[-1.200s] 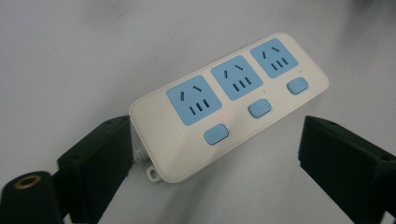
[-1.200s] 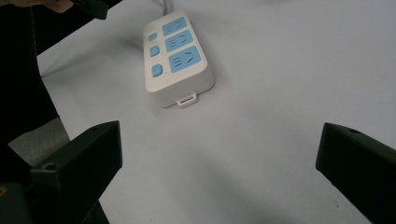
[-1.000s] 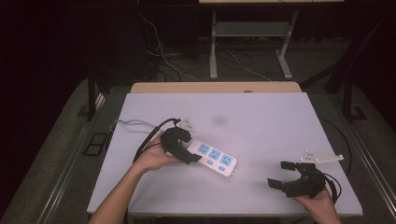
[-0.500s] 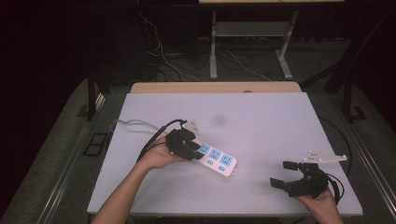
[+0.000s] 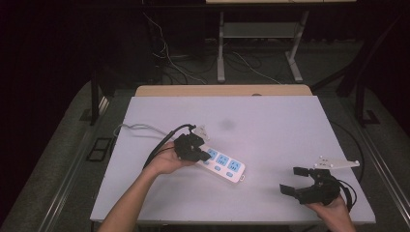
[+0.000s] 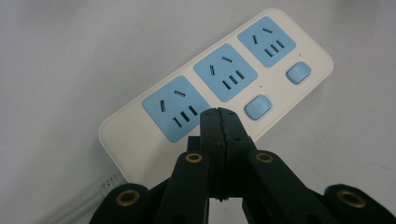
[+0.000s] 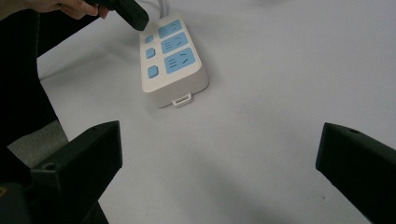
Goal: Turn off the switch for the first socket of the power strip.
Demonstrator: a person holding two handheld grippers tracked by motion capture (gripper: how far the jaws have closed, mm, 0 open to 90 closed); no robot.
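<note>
I am working on the white plastic power strip with three blue sockets [image 5: 220,163]. It lies flat on the pale grey table top [image 5: 270,121], a bit left of the middle, with its grey cord [image 5: 138,127] running off from its left end.

My left tongs [image 6: 218,113] have just been closing, and now the two black jaws are pressed flat together with nothing between them. Their tip sits right over the power strip, at the near edge of the blue socket closest to the cord, just beside the first of the little blue buttons [image 6: 258,107]. I cannot tell if the tip already touches the plastic or hangs just above it.

My right tongs [image 5: 296,180] are wide open and hold nothing. They wait well apart from the power strip, off to its right and nearer to me, and they point back at its free end.

I think the getting-ready part is done: the left tongs are squeezed into one small poking tip and are over the right place. What is left, I think, is the push itself, onto a button on the power strip. Nothing is plugged into any socket. The right tongs have no job yet.
</note>
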